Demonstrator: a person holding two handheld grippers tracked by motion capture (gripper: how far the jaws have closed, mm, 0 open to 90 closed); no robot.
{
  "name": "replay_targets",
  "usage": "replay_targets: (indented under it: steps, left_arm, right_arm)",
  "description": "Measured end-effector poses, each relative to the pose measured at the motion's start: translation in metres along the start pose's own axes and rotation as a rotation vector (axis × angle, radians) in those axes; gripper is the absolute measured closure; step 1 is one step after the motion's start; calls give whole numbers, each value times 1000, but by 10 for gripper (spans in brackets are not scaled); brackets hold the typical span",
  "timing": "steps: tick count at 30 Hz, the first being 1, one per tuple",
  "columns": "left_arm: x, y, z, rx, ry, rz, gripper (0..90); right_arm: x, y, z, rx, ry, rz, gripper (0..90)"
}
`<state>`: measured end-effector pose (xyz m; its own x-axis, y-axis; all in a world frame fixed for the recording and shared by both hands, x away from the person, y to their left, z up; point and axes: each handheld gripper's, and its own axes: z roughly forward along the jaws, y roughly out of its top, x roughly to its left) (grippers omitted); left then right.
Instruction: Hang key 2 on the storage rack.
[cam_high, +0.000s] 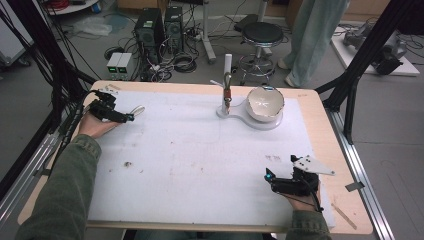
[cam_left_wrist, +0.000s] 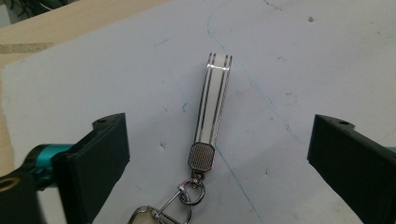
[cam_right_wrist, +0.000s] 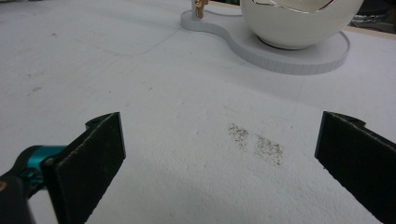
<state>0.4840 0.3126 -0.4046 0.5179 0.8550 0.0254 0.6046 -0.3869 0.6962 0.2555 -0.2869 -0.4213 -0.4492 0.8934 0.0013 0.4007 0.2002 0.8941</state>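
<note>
from above, both forearms reach onto a white mat on the worktop (cam_high: 320, 115). my left gripper (cam_high: 131, 117) sits at the far left corner with the keychain (cam_high: 138, 110) just ahead of its tips; my right gripper (cam_high: 268, 176) rests near right, well apart from the bowl (cam_high: 265, 102) on its stand (cam_high: 227, 80) at the far middle.

left gripper view: jaws spread wide, holding nothing. the keychain strap (cam_left_wrist: 213, 100) lies flat between them, its clasp (cam_left_wrist: 161, 212) nearest me. closing now could only catch the thin ring end, and it may slide or pivot away on the smooth mat.

right gripper view: jaws spread wide over bare, speckled mat, empty. the bowl looks round and glossy; a careless reach could tip it off its base.
</note>
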Motion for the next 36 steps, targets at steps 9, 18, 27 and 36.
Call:
replay_targets:
  steps: [9,18,27,36]
  left_arm:
    - [5,18,19,68,-5,20,129]
    - [7,19,30,114,-14,-10,361]
    - [4,15,41,135,8,7,519]
    - [1,16,40,108,31,47,747]
  right_arm:
    - [0,-1,0,8,-7,-4,6]
    - [-2,-2,-4,3,-11,3,7]
    - [-1,-2,-2,5,-8,1,8]
    - [-2,-2,-4,-2,-11,0,10]
